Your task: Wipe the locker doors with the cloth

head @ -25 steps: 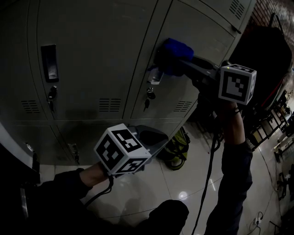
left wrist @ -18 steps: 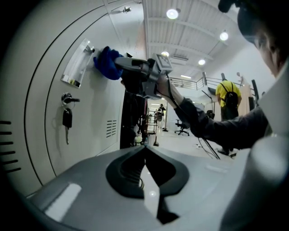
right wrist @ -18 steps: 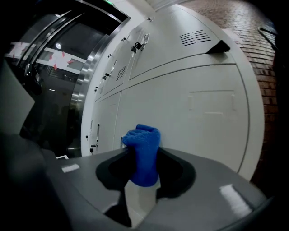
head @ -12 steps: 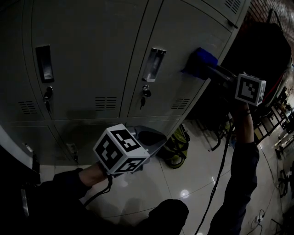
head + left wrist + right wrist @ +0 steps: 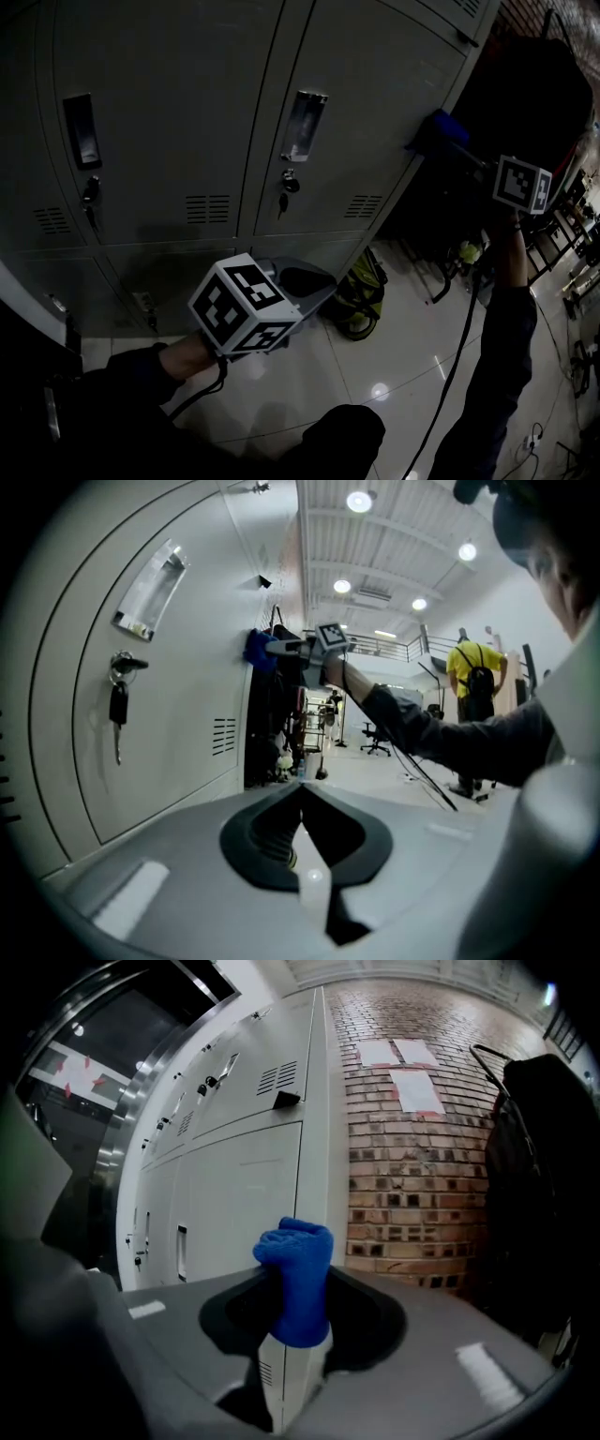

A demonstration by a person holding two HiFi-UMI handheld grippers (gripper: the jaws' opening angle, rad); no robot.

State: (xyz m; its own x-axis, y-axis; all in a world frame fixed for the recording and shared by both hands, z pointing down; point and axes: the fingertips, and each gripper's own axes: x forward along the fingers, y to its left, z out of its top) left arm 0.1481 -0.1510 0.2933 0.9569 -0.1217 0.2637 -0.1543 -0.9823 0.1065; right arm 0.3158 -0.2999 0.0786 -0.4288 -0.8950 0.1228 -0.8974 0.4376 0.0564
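Pinches the blue cloth (image 5: 298, 1274) between the jaws of the right gripper (image 5: 296, 1330), bunched and upright, up at the outer right edge of the right-hand locker door (image 5: 375, 103). Holds the left gripper (image 5: 302, 808) low, apart from the lockers, jaws pressed together on nothing.

Three views, locker doors (image 5: 178, 122) shared

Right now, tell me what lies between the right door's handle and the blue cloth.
Nothing: in the head view only bare locker door separates the handle from the cloth in the right gripper.
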